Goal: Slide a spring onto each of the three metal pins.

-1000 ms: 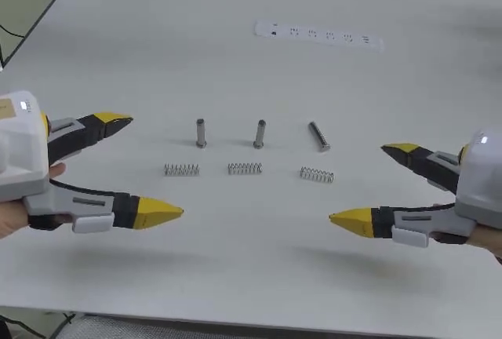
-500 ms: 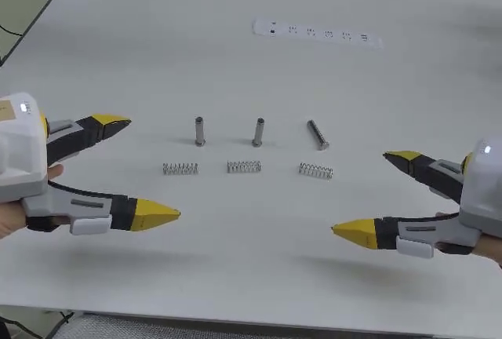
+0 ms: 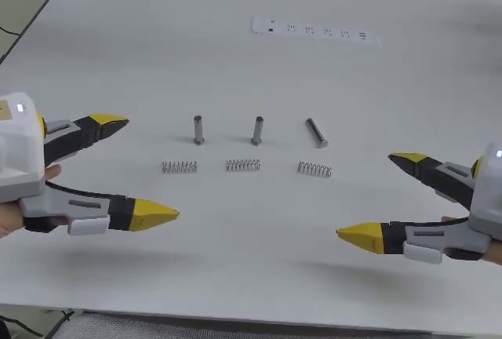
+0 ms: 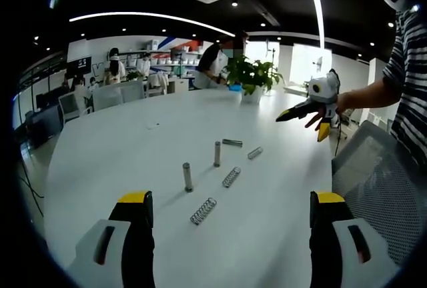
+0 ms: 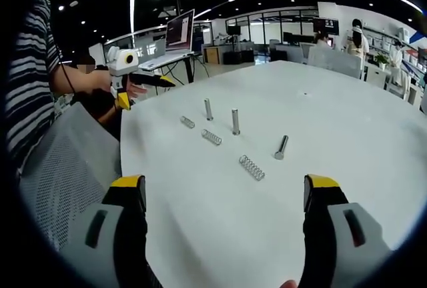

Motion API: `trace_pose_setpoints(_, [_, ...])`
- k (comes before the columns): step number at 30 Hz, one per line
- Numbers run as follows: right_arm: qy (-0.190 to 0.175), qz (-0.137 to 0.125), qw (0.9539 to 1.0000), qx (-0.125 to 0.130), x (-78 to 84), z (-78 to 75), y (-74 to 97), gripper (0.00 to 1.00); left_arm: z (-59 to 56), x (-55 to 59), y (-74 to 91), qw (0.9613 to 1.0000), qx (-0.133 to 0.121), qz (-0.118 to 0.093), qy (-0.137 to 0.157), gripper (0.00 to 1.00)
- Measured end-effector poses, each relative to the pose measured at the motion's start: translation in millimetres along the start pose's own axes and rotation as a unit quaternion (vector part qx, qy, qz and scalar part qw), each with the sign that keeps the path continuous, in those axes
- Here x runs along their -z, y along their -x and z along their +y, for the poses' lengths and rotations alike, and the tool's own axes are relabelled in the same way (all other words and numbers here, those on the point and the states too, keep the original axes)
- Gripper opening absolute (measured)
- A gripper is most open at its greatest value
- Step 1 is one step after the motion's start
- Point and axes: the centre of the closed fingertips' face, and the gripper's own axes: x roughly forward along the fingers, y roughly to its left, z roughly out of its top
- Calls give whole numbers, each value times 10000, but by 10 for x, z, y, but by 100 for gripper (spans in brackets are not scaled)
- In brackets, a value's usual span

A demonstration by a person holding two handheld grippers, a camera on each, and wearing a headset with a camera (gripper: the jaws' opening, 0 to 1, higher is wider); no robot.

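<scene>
A white table spans the head view, with a white power strip lying flat on it toward 12 o'clock. In the left gripper view, a potted plant stands at 1 o'clock and a grey mesh chair at 4 o'clock. In the right gripper view, a monitor stands at 11 o'clock.

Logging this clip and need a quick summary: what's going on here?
A person holds the left gripper and the right gripper, both open and empty, above the white table on either side of the parts. The left pin and middle pin stand upright; the right pin lies on its side. The left spring, middle spring and right spring lie in front of them, none on a pin yet. A power strip lies farther back.
</scene>
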Motion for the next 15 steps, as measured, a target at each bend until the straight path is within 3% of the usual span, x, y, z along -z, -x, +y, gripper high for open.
trace_pose_setpoints(15, [34, 23, 9999, -113, -104, 22, -31, 100, 22, 10, 29, 10000, -42, -15, 55, 97])
